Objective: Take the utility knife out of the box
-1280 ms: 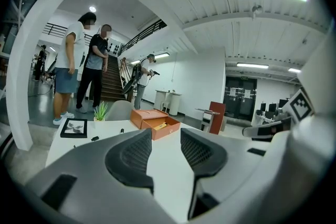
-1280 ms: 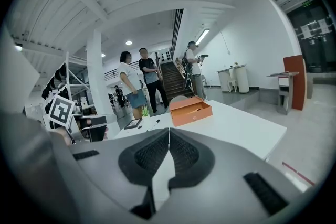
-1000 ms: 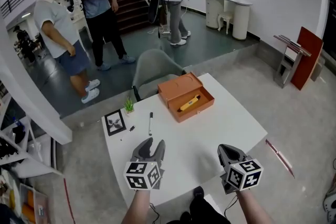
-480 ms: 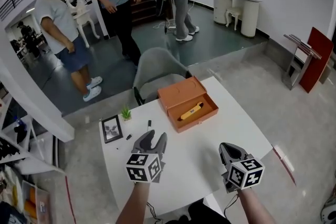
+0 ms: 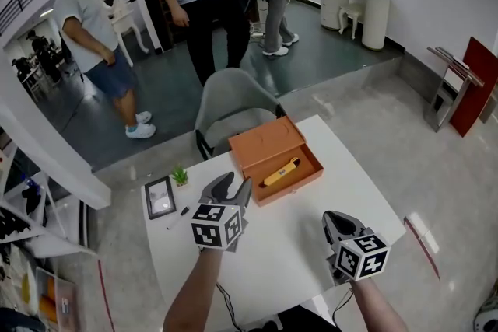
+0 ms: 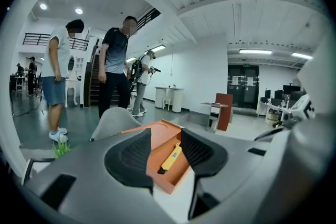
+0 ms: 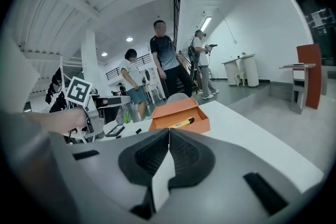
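An orange box [image 5: 274, 142] lies with its lid open at the far side of the white table [image 5: 284, 249]. In it rests the yellow utility knife [image 5: 280, 172]. My left gripper [image 5: 233, 185] hovers just short of the box's near left corner. It is open and empty. In the left gripper view the box [image 6: 169, 181] and the knife [image 6: 171, 157] show through the gap of that gripper [image 6: 166, 134]. My right gripper [image 5: 334, 218] hangs over the table's near right part, well back from the box. Its jaws [image 7: 169, 130] meet with nothing between them, and beyond them are the box [image 7: 176, 126] and knife [image 7: 184, 123].
A grey chair [image 5: 229, 99] stands right behind the table's far edge. A dark picture frame [image 5: 159, 197], a small plant [image 5: 180, 176] and a small black item [image 5: 184, 210] lie at the table's left. Three people stand on the lower floor beyond; one in black is close behind the chair.
My left gripper has travelled forward across the table to the box's near corner. The right gripper has shifted a little. The person in black has walked closer to the chair.
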`<state>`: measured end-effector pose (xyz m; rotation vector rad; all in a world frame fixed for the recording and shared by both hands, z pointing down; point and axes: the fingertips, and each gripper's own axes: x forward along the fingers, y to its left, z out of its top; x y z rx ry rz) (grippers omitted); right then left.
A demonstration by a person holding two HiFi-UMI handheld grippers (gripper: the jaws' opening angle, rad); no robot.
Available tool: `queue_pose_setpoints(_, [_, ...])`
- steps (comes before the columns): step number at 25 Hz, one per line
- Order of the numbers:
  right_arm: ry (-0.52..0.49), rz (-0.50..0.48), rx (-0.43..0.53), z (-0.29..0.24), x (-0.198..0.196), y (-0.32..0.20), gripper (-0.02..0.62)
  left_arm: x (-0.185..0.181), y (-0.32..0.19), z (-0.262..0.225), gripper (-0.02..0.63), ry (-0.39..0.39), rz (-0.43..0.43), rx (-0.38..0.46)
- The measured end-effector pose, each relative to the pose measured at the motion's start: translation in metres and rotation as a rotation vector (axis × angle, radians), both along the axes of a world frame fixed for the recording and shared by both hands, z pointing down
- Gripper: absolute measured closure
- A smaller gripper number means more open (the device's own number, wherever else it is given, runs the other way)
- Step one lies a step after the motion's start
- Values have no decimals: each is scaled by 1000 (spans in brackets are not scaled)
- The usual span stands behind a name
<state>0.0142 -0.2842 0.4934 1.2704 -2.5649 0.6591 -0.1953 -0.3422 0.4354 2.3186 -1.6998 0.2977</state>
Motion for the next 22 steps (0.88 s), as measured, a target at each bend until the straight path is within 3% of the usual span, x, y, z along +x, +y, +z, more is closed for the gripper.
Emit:
queue_pose_setpoints(10, [-18, 20, -17, 7, 9, -37, 594, 18, -56, 19, 449, -90, 42, -55])
queue_pose_setpoints(22, [-26, 38, -48, 26, 18, -61, 594, 57, -108, 50, 446, -209, 169, -115])
